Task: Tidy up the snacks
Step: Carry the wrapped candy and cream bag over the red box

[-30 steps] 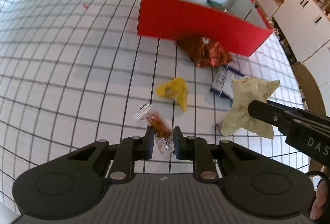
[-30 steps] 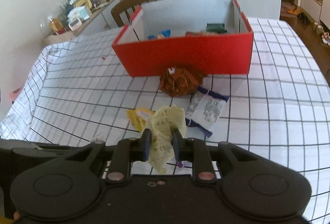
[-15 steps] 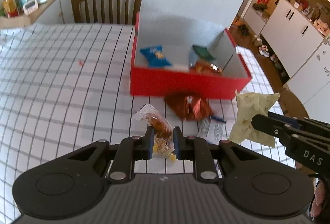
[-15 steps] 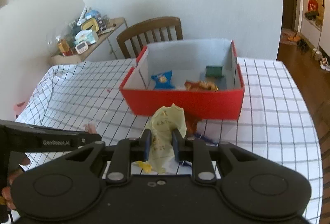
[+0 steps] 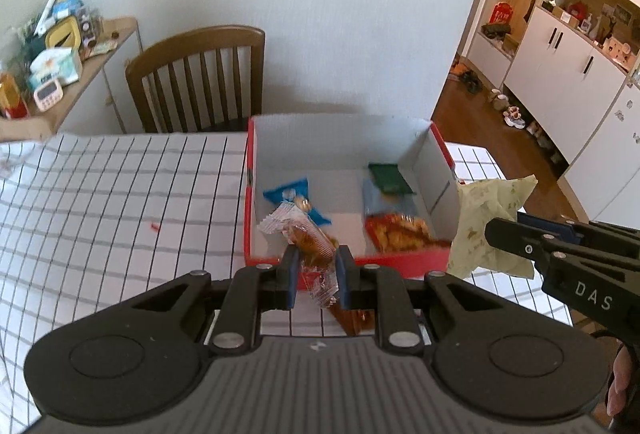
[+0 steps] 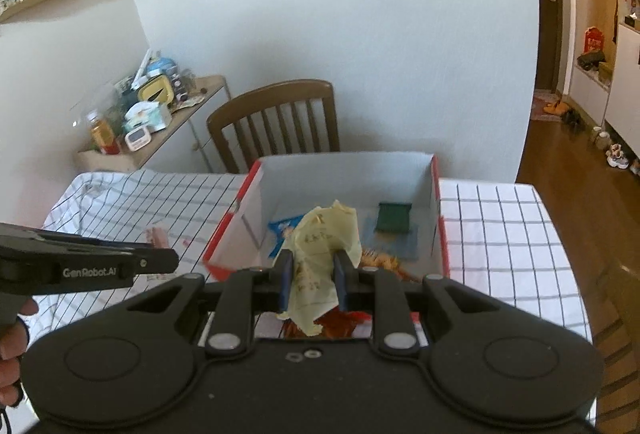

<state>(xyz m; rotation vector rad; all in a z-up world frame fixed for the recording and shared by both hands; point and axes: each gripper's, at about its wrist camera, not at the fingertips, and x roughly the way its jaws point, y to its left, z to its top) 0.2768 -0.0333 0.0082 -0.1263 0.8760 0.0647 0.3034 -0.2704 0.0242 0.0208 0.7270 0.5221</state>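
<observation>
My left gripper (image 5: 317, 276) is shut on a clear-wrapped orange snack (image 5: 310, 240) and holds it above the near wall of the red box (image 5: 249, 194). My right gripper (image 6: 309, 280) is shut on a pale yellow-green packet (image 6: 320, 254), also held above the box's near side (image 6: 224, 230); the packet shows at the right of the left wrist view (image 5: 484, 222). Inside the box lie a blue packet (image 5: 290, 194), a dark green packet (image 5: 390, 178) and an orange snack bag (image 5: 400, 230).
The box stands on a table with a white black-checked cloth (image 5: 120, 194). A wooden chair (image 5: 200, 78) stands behind the table. A cluttered side shelf (image 5: 52, 58) is at the far left. White cabinets (image 5: 568, 74) are at the right.
Both grippers have risen and moved forward with their snacks, from over the table to above the box's near side. The loose packets on the cloth have dropped out of view.
</observation>
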